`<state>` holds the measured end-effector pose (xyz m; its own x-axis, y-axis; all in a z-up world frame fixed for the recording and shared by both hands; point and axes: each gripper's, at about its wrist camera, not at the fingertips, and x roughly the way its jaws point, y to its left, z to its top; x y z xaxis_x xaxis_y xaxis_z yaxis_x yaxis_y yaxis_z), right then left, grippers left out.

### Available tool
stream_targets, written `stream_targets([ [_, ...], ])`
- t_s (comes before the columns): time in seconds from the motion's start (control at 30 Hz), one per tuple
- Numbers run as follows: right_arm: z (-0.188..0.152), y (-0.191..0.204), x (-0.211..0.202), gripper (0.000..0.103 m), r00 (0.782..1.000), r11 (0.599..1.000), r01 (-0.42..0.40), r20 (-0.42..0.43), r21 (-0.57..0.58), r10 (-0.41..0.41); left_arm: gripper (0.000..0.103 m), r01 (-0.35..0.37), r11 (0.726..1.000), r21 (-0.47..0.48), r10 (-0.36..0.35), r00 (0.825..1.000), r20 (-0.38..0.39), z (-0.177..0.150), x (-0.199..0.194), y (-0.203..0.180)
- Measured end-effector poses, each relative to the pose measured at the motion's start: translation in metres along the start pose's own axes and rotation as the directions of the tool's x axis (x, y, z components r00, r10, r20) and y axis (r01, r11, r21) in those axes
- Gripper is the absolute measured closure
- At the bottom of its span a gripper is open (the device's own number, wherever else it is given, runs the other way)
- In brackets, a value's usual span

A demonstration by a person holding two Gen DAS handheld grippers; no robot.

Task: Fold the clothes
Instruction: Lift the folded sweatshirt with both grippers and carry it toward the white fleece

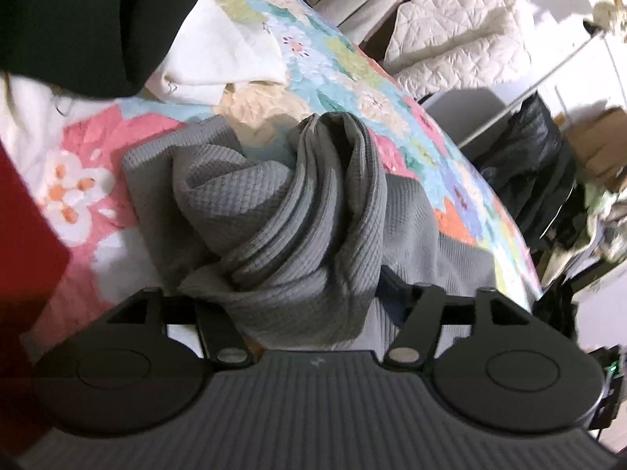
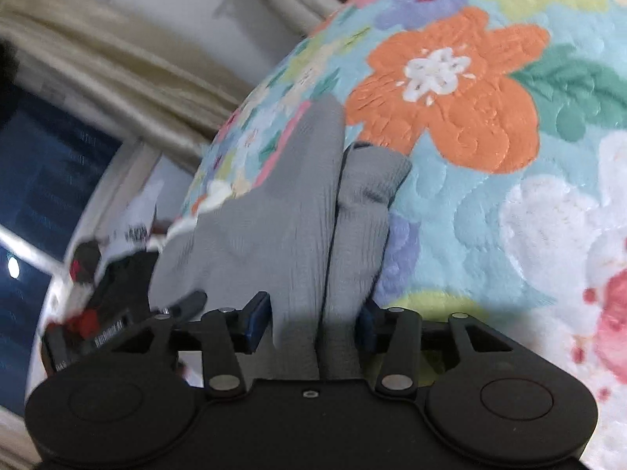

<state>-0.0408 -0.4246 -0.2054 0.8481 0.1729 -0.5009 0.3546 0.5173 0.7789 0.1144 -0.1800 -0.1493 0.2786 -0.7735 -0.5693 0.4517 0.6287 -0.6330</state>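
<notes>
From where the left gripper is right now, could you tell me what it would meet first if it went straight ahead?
The left gripper already holds the bunched grey garment; beyond that fabric, probably the floral quilt, though depth is unclear.

both wrist views close above the floral quilt [image 1: 337, 58], shared grey garment [image 2: 282, 215]

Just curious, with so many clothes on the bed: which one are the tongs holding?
The grey waffle-knit garment, bunched between both tongs; the white and black clothes lie untouched behind.
</notes>
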Motion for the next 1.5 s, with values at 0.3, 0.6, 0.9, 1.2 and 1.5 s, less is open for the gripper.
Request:
stream_targets([
  [0.3, 0.010, 0.022, 0.027, 0.056, 1.000, 0.994, 0.013, 0.024, -0.110, -0.010, 0.065, -0.058, 0.980, 0.190, 0.047, 0.997, 0.066, -0.003, 0.004, -0.026],
  [0.6, -0.009, 0.063, -0.026, 0.071, 0.997, 0.973, -0.029, 0.061, -0.230, 0.044, 0.068, -0.120, 0.888, 0.444, 0.054, 0.986, 0.158, -0.018, -0.020, -0.078],
  [0.9, -0.016, 0.064, -0.114, 0.071, 0.983, 0.982, -0.058, 0.159, -0.178, 0.087, 0.068, 0.036, 0.855, 0.518, -0.128, 0.982, 0.142, -0.034, -0.039, -0.138],
  [1.2, -0.057, 0.041, -0.230, 0.071, 0.947, 0.983, -0.052, 0.303, -0.178, 0.105, 0.072, 0.123, 0.719, 0.684, -0.230, 0.971, 0.068, -0.106, -0.052, -0.231],
  [1.5, -0.089, -0.001, -0.326, 0.071, 0.873, 0.985, -0.128, 0.459, -0.113, 0.165, 0.074, 0.151, 0.626, 0.765, -0.260, 0.965, 0.022, -0.157, -0.069, -0.334],
])
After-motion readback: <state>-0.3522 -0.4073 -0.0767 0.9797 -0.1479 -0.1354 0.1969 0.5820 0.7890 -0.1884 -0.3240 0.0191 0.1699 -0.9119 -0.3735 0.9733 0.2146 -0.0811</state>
